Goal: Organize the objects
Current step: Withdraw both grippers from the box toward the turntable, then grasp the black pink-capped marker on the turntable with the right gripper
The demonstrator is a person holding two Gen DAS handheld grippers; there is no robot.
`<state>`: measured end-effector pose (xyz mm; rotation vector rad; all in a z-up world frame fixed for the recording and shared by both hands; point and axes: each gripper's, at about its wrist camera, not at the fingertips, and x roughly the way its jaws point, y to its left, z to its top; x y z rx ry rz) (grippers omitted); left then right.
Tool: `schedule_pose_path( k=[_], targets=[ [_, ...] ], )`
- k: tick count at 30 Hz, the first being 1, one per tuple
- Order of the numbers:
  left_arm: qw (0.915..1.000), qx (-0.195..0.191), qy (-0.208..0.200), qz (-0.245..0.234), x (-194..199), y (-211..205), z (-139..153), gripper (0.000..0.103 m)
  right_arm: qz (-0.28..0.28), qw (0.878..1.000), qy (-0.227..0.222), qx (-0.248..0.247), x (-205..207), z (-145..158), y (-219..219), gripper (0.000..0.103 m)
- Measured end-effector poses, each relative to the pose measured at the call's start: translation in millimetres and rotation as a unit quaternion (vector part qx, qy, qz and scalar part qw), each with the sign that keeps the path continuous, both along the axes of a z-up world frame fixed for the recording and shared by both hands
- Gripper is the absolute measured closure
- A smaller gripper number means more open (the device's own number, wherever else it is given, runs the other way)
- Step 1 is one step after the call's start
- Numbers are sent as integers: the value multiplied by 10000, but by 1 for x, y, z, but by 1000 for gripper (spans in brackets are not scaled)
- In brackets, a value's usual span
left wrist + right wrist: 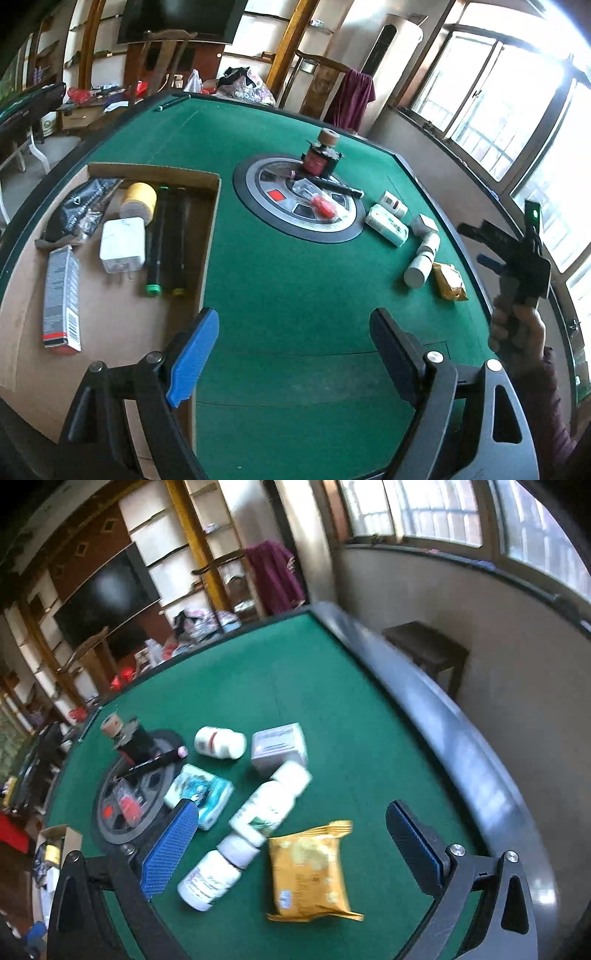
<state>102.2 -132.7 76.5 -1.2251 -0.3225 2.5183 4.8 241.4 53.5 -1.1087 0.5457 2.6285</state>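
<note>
On the green felt table (280,280) a flat cardboard box (210,229) at the left holds a yellow tape roll (138,201), a white charger (122,243), two black tubes (157,240) and a grey carton (61,295). My left gripper (295,317) hovers open over bare felt beside the box. My right gripper (291,808) is open and empty above a yellow snack packet (310,871), with several white bottles (262,812) just left of it. In the left wrist view a hand holds the right gripper (476,245) at the table's right side.
A tissue pack (207,794), a grey box (279,746) and another white bottle (219,742) lie near the round centre panel (255,221), which carries a dark jar (319,160), a pen and a red item (323,205). The table's raised grey rim (461,753) runs close on the right.
</note>
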Motion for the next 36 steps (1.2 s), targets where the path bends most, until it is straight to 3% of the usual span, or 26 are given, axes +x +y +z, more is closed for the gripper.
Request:
schedule_pose_path(
  k=[10,16,19,20,21,25,28,32,35,36],
  targets=[
    [9996,-48,-244,-98,-3,8,-17,20,1555,9877,-177,-34,-78,-3,-93,0],
    [9996,-11,-271,17,-4,-9,-23,20,2101,9728,-694,681,-134,-32,-174,3],
    [9995,22,-293,96,-7,-19,-24,20,2280,9651,-894,930,-155,-45,-198,12],
    [9994,40,-303,130,-8,-23,-25,20,2293,9630,-973,1031,-160,-50,-204,22],
    [9994,60,-314,154,-8,-26,-25,20,2319,9605,-1068,1107,-165,-55,-210,42],
    [9990,117,-363,227,-10,-32,-29,20,2431,9602,-1122,798,-168,-57,-213,74],
    [9987,215,-400,228,-10,-33,-31,20,2579,9556,-1221,739,-156,-55,-214,79],
    [9989,223,-401,127,-8,-28,-31,20,3069,9402,-1370,559,-129,-58,-220,79],
    [9993,222,-309,45,-5,-23,-26,20,3569,9205,-1570,-271,-118,-58,-212,78],
    [9993,238,-297,30,-5,-21,-25,20,3517,9240,-1478,-268,-114,-52,-208,77]
  ],
)
